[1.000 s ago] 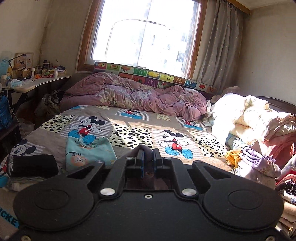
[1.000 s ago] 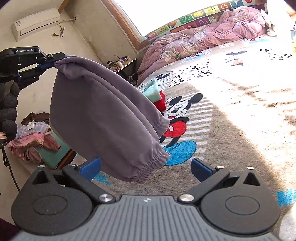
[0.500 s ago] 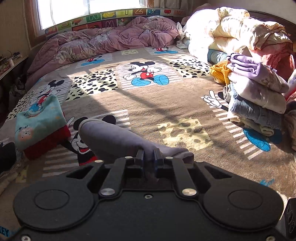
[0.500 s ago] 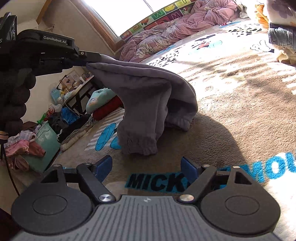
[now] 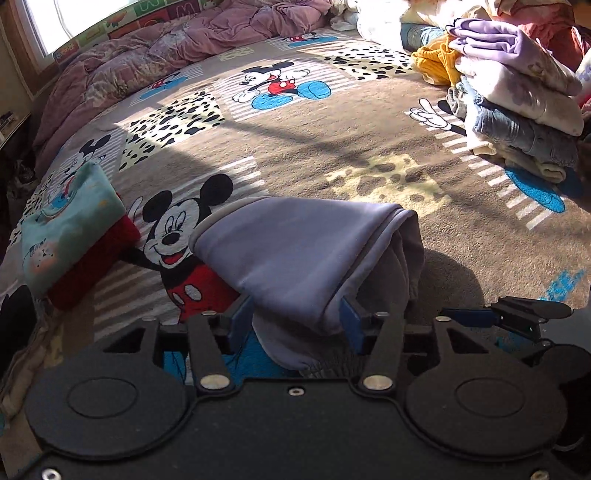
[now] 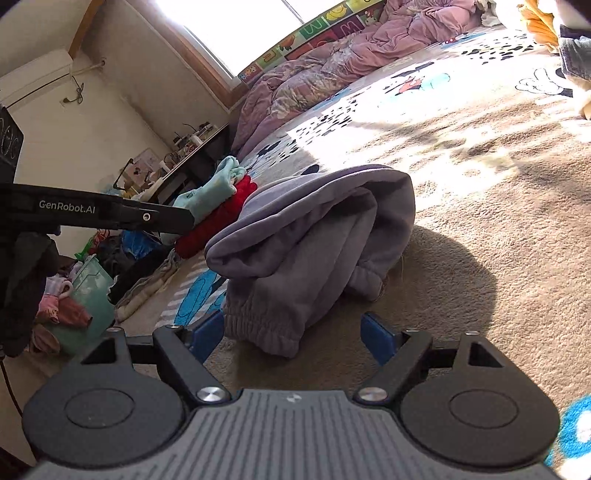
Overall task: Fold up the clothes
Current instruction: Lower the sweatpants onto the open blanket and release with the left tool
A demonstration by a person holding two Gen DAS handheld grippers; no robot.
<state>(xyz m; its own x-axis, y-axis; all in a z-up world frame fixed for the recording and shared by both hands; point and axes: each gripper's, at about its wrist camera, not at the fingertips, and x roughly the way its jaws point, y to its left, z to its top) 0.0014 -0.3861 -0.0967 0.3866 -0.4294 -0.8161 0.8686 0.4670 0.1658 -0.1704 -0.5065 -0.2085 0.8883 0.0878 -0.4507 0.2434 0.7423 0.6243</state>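
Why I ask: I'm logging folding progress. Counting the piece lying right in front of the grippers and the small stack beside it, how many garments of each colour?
Grey garment: 1
Mint garment: 1
Red garment: 1
Total: 3

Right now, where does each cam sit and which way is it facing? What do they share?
Left wrist: on the left claw, looking down the bed at the grey sweatpants lying between its open jaws; the right claw's tip shows.
Right wrist: low on the right claw, facing the window; the left claw shows.
Shared: sweatpants, the folded teal top, the blanket.
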